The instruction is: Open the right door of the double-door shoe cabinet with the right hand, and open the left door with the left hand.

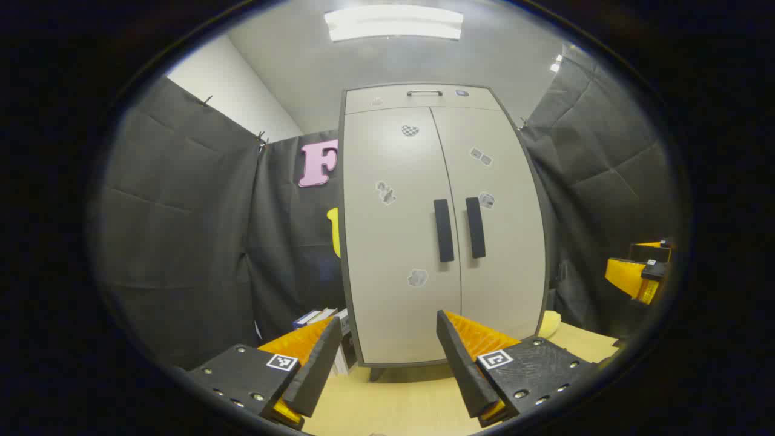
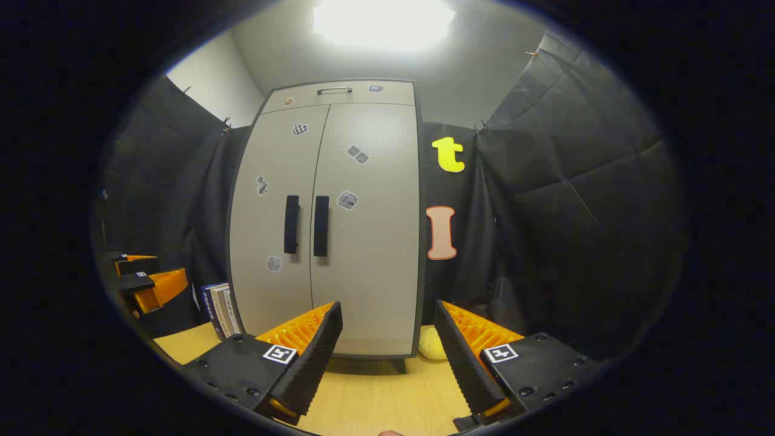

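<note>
- shoe cabinet (image 1: 393, 242) upright on the pale wood desk (image 1: 399, 402), straight ahead in the left gripper view, both doors shut flush.
- left door (image 1: 387, 254) and right door (image 1: 505, 242) meeting at a thin centre seam, with the left handle (image 1: 444, 230) and right handle (image 1: 476, 227) as two dark vertical bars just beside that seam.
- shallow drawer (image 1: 424, 97) across the top of the cabinet, small metal pull at its middle.
- small stickers (image 1: 385, 192) scattered over both door faces; designs too small to make out.
- left tool (image 1: 387, 354) low in its own view, fingers spread wide, gripping nothing, held well apart from the cabinet and aimed at the lower part of the left door.
- right tool (image 2: 387, 357) low in the right gripper view, fingers likewise spread wide and empty, pointed at the cabinet's lower right corner, clear of the doors.
- same cabinet (image 2: 327, 230) seen left of centre in the right gripper view, handles (image 2: 306, 225) untouched.
- right tool also visible at the far right edge of the left gripper view (image 1: 642, 275); left tool at the far left edge of the right gripper view (image 2: 148, 284); state of each from these far angles hard to tell.
- books (image 2: 219, 310) standing upright on the desk just beside the cabinet's left side.
- pale yellow rounded thing (image 2: 431, 345), perhaps a soft ball, on the desk by the cabinet's right foot.
- black cloth wall (image 2: 575, 230) behind and to both sides, bright ceiling light (image 1: 393, 23) overhead.
</note>
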`<state>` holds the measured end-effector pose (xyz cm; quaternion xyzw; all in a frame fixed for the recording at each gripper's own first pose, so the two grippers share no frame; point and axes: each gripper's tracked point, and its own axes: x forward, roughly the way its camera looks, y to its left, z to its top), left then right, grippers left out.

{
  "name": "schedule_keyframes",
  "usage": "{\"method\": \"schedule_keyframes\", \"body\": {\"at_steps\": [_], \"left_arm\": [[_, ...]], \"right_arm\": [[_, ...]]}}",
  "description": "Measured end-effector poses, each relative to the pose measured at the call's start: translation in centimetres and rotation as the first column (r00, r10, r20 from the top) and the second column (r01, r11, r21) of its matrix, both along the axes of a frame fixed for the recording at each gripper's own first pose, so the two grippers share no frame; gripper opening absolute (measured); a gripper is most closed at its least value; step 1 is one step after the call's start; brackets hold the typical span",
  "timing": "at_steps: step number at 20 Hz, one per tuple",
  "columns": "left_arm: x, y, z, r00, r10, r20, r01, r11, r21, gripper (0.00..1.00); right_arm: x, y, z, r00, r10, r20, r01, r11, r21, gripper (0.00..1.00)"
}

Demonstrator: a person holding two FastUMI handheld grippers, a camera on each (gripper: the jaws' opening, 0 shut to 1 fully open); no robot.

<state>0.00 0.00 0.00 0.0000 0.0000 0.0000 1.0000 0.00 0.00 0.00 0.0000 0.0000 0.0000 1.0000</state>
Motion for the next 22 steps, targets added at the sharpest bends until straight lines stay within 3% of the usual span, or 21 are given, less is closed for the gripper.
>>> {"method": "schedule_keyframes", "body": {"at_steps": [19, 20, 22], "left_arm": [[-0.6, 1.1, 0.4, 1.0, 0.024, 0.003, -0.024, 0.999, -0.021, 0.92], [-0.6, 1.0, 0.3, 1.0, 0.024, 0.002, -0.024, 1.0, -0.019, 0.92], [-0.6, 1.1, 0.2, 1.0, 0.025, 0.0, -0.025, 1.0, -0.018, 0.92]], "right_arm": [[-0.4, 0.8, 0.8, 1.0, 0.006, 0.012, -0.006, 1.0, 0.016, 0.96], [-0.3, 0.9, 0.9, 1.0, 0.005, 0.015, -0.006, 1.0, 0.016, 0.93], [-0.2, 1.0, 1.2, 1.0, 0.008, 0.016, -0.008, 1.0, 0.017, 0.96]]}}
